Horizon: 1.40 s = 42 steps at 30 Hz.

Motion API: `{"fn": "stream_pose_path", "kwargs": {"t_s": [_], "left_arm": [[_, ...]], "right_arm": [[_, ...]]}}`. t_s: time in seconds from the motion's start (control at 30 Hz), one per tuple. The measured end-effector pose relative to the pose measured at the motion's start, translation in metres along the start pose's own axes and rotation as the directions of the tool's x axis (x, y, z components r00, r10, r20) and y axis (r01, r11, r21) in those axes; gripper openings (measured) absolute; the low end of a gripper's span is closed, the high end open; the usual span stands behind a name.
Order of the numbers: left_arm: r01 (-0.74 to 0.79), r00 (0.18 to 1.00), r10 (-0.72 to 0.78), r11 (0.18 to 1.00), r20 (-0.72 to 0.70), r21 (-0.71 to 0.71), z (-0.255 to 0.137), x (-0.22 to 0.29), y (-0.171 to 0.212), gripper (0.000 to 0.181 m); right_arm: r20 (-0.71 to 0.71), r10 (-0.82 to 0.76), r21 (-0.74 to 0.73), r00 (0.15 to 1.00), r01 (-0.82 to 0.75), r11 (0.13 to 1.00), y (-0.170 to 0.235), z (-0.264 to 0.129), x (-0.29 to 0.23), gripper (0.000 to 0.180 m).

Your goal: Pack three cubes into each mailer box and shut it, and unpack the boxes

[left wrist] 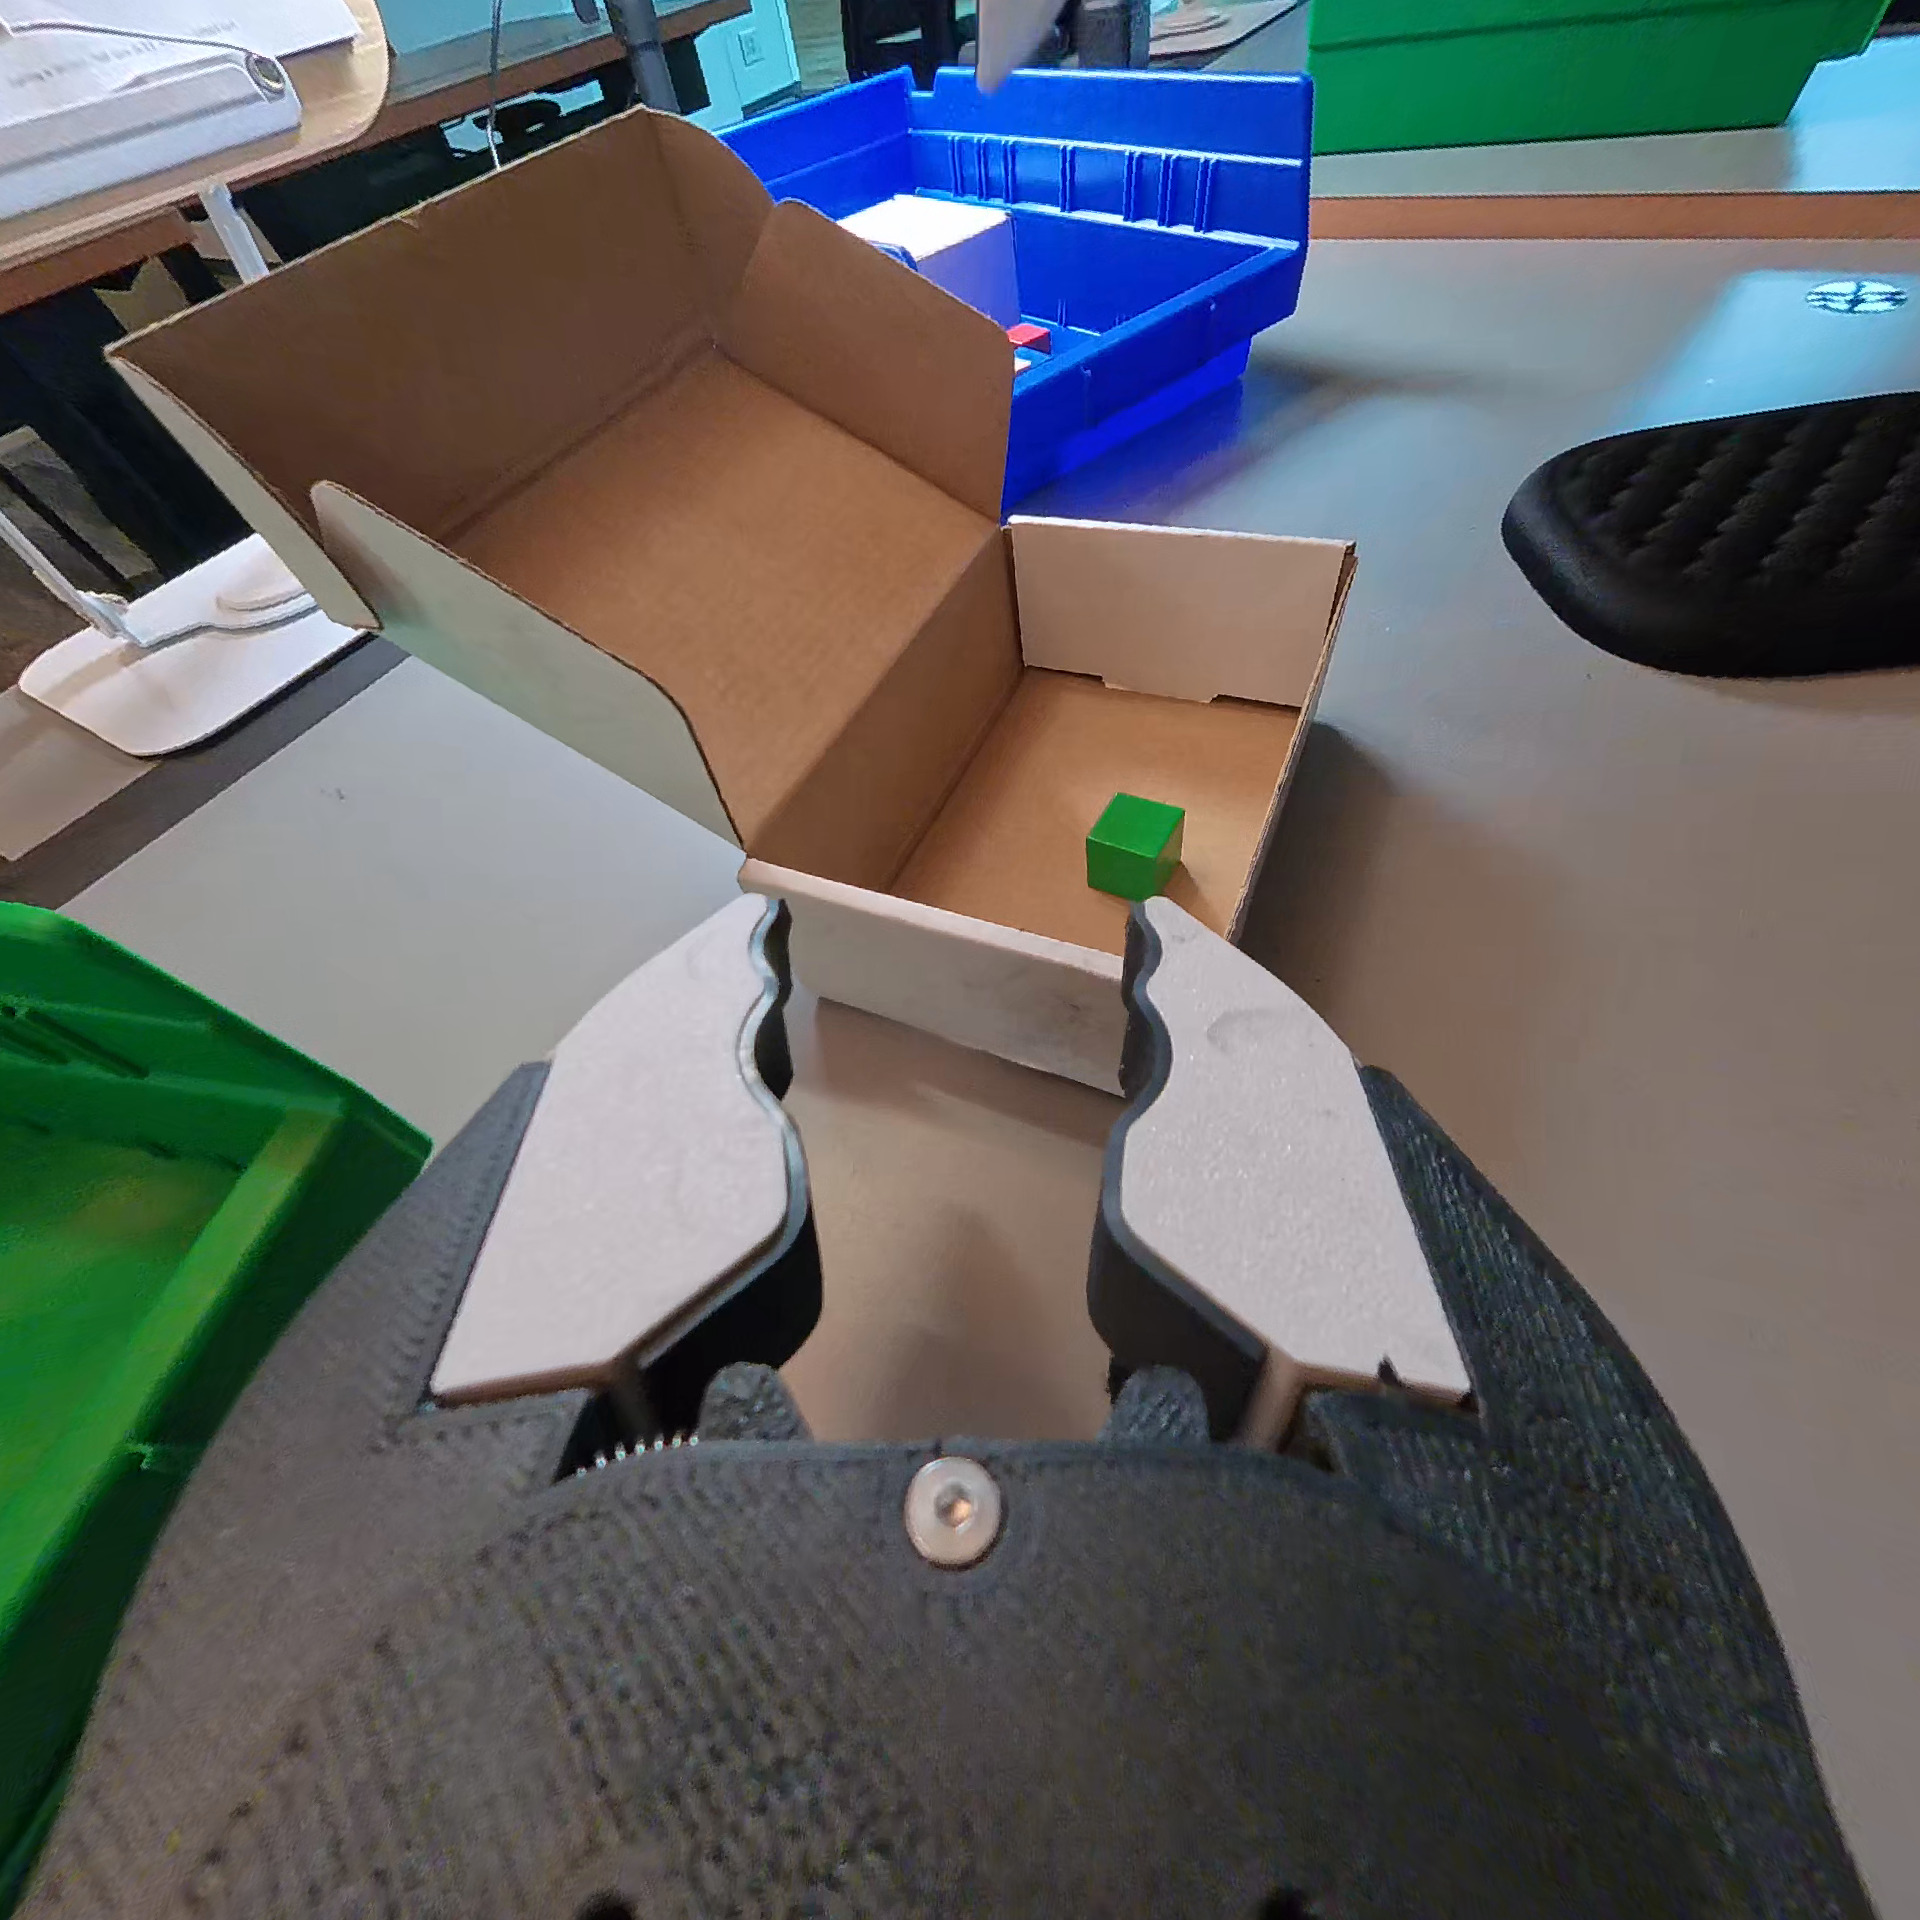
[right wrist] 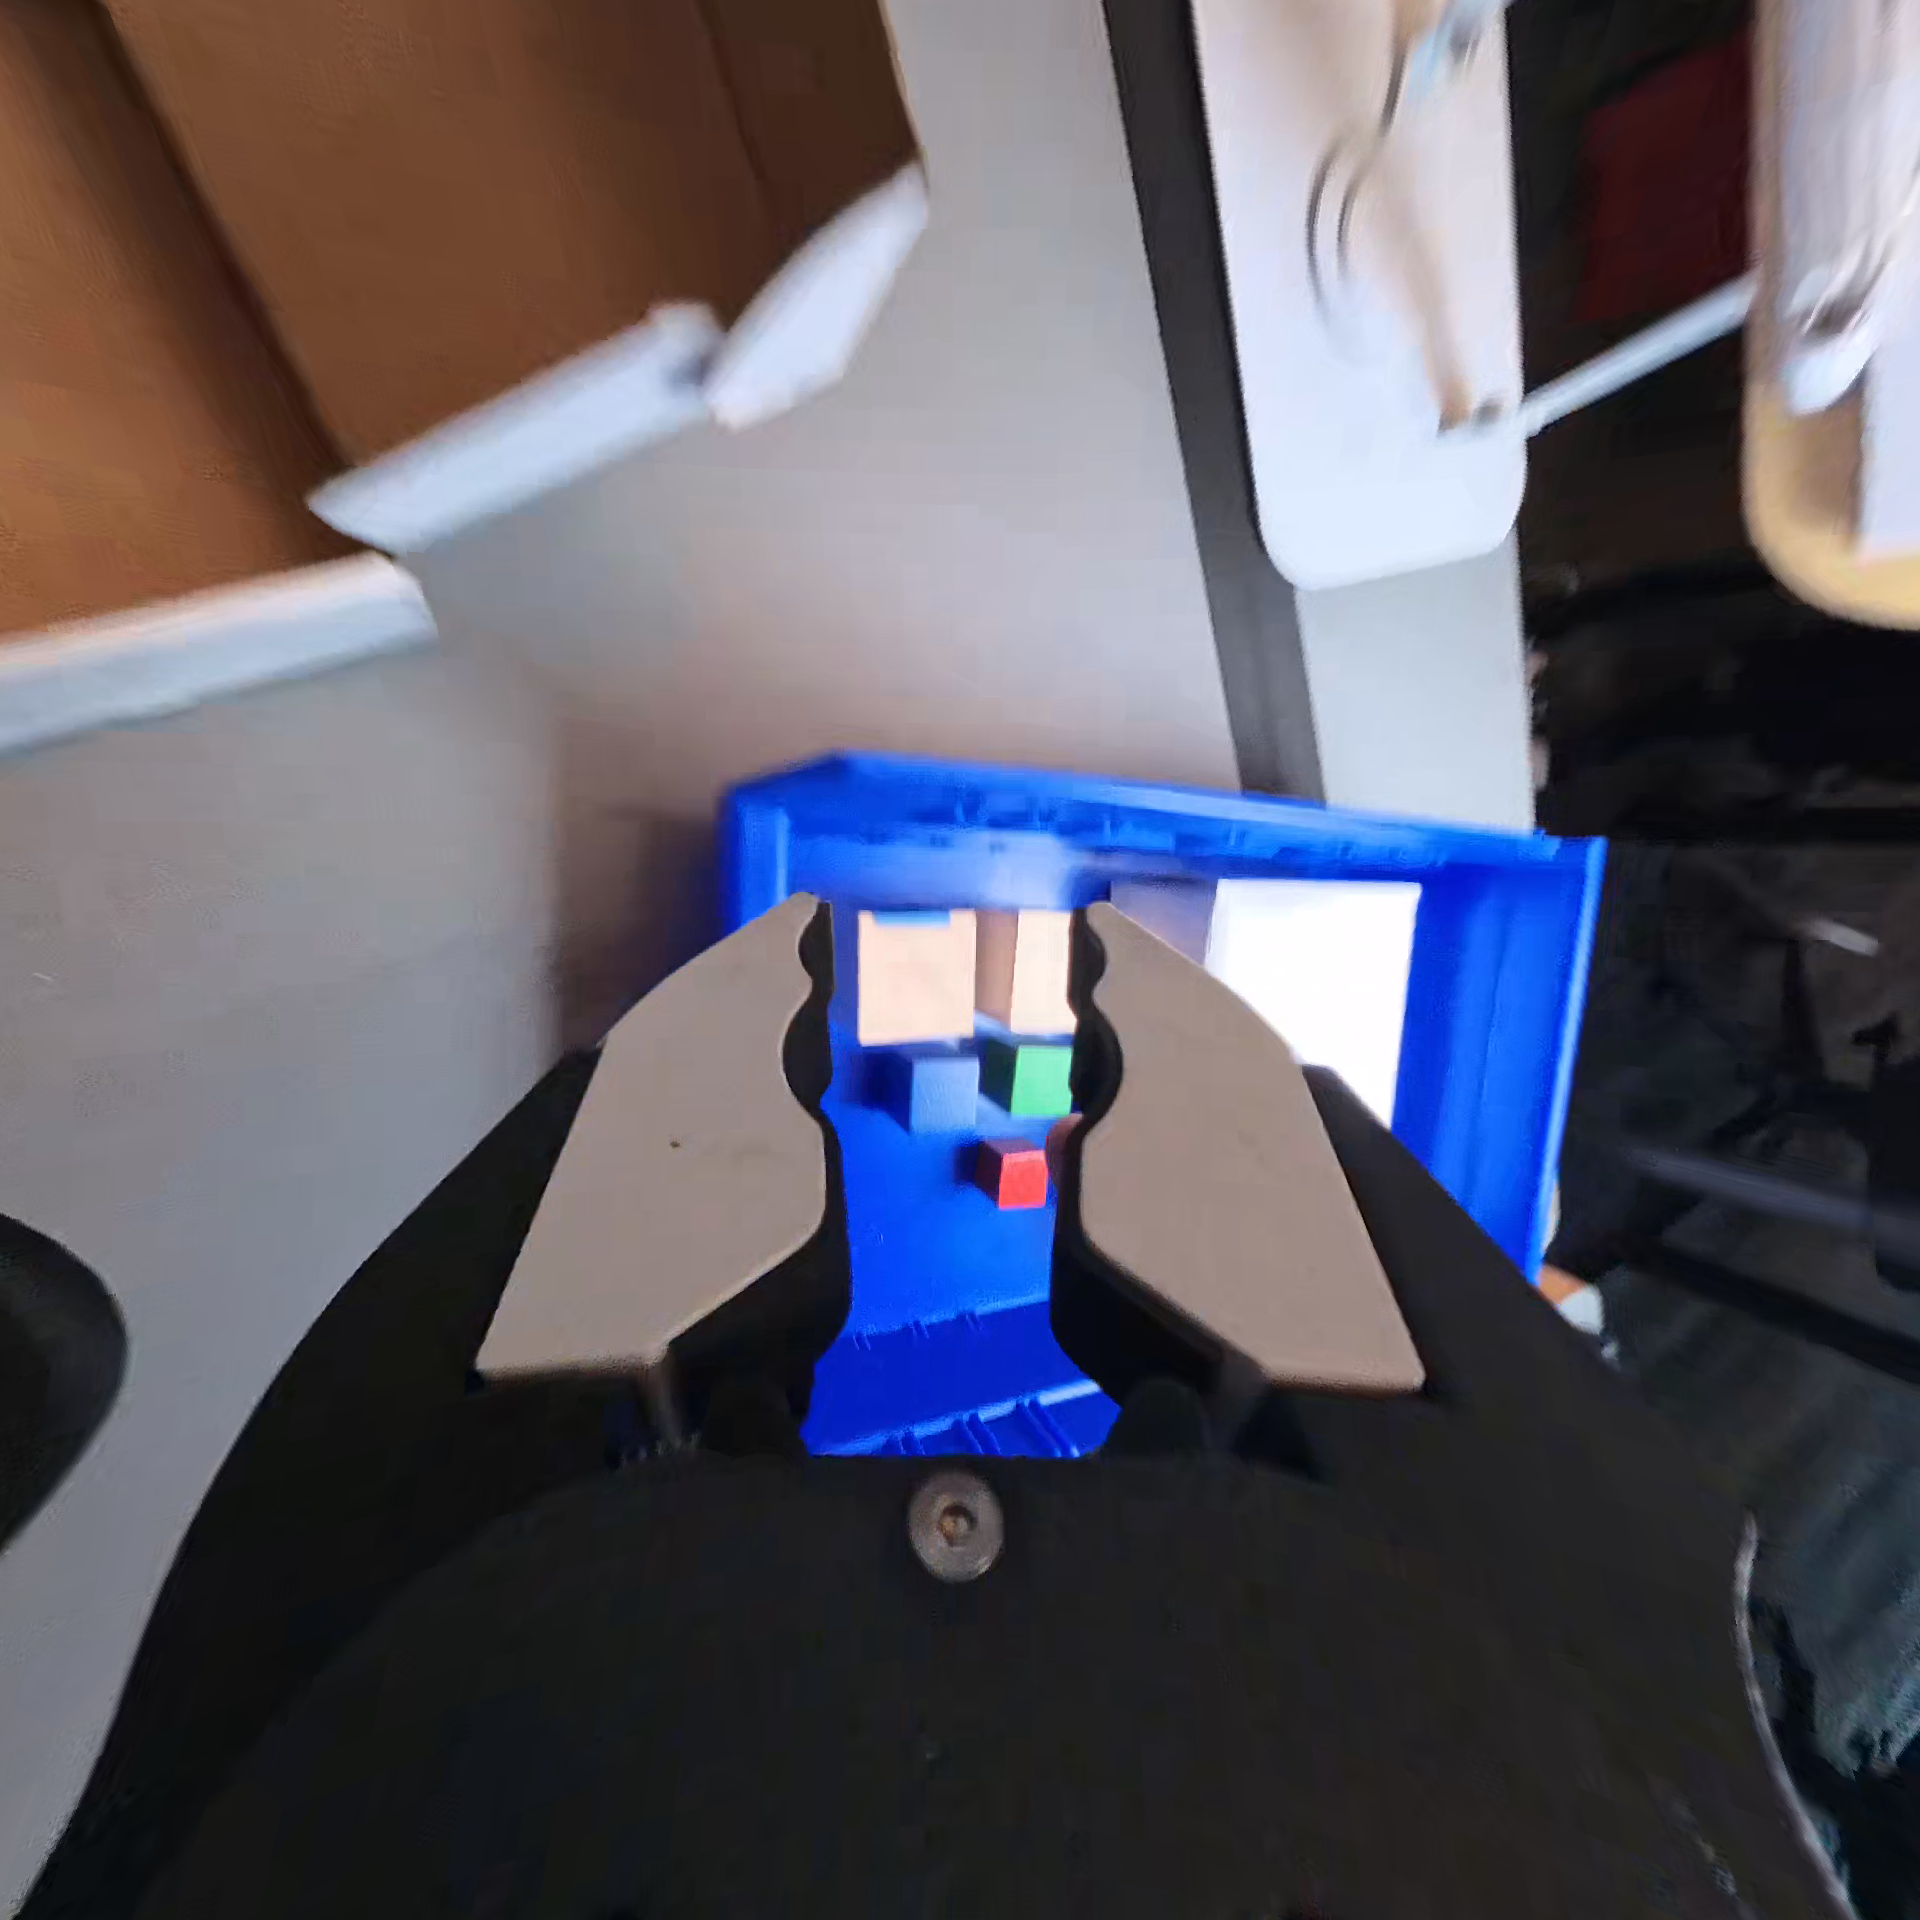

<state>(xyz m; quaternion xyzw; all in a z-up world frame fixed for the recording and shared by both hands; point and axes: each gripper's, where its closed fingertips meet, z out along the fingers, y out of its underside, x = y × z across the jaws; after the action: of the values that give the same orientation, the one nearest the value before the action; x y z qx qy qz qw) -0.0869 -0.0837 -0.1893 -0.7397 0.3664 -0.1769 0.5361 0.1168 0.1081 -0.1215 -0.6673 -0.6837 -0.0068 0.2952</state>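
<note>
Grey tabletop point(left wrist: 1558, 935) is stretching under both tools in an office workspace, with desks standing behind. Just ahead of the left gripper point(left wrist: 954, 914), whose jaws are standing apart and holding nothing, an open mailer box point(left wrist: 935, 665) is sitting with its lid raised; its near white wall is lying between the fingertips. One green cube point(left wrist: 1132, 844) is resting on the box floor, just beyond the right fingertip. Farther ahead, a blue bin point(left wrist: 1164, 312) is waiting; a green bin point(left wrist: 156, 1195) is sitting at the gripper's left, a black pad point(left wrist: 1745, 540) at its right. The right gripper point(right wrist: 951, 920), jaws also apart and empty, is hovering over the blue bin point(right wrist: 1486, 1039), where a red cube point(right wrist: 1013, 1174), a second green cube point(right wrist: 1034, 1081), a blue cube point(right wrist: 930, 1091) and small boxes point(right wrist: 920, 987) are showing, blurred, between its fingers.
</note>
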Motion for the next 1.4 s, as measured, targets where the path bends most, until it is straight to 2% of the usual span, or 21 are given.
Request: {"fn": "stream_pose_path", "kwargs": {"t_s": [0.1, 0.2, 0.4, 0.63, 0.87, 1.27, 1.4], "left_arm": [[-0.003, 1.000, 0.003, 1.000, 0.006, -0.002, 0.000, 0.000, 0.000, 0.061], [0.002, 1.000, -0.002, 1.000, 0.014, 0.004, -0.002, -0.002, -0.001, 0.061], [0.007, 1.000, -0.007, 1.000, 0.027, 0.002, -0.004, -0.005, -0.002, 0.061], [0.000, 0.999, 0.000, 1.000, 0.036, 0.004, -0.007, -0.007, -0.003, 0.061], [0.004, 0.999, -0.004, 1.000, 0.041, 0.015, -0.011, -0.010, -0.005, 0.060], [-0.001, 0.999, 0.001, 1.000, 0.039, 0.009, -0.010, -0.009, -0.004, 0.060], [-0.007, 0.999, 0.007, 1.000, 0.037, 0.002, -0.009, -0.008, -0.003, 0.060]], "right_arm": [[0.010, -0.081, 0.121, 0.997, 0.080, 0.990, -0.054, -0.018, -0.026, 0.041], [0.062, -0.164, 0.173, 0.984, 0.152, 0.973, -0.092, -0.018, -0.066, 0.040], [0.214, -0.289, 0.193, 0.933, 0.250, 0.949, -0.130, 0.016, -0.149, 0.037], [0.349, -0.331, 0.118, 0.877, 0.310, 0.943, -0.132, 0.057, -0.202, 0.037], [0.455, -0.315, 0.053, 0.833, 0.329, 0.943, -0.125, 0.069, -0.225, 0.038], [0.481, -0.351, -0.057, 0.803, 0.428, 0.902, -0.096, 0.078, -0.226, 0.040], [0.478, -0.360, -0.088, 0.801, 0.451, 0.888, -0.086, 0.085, -0.226, 0.029]]}}
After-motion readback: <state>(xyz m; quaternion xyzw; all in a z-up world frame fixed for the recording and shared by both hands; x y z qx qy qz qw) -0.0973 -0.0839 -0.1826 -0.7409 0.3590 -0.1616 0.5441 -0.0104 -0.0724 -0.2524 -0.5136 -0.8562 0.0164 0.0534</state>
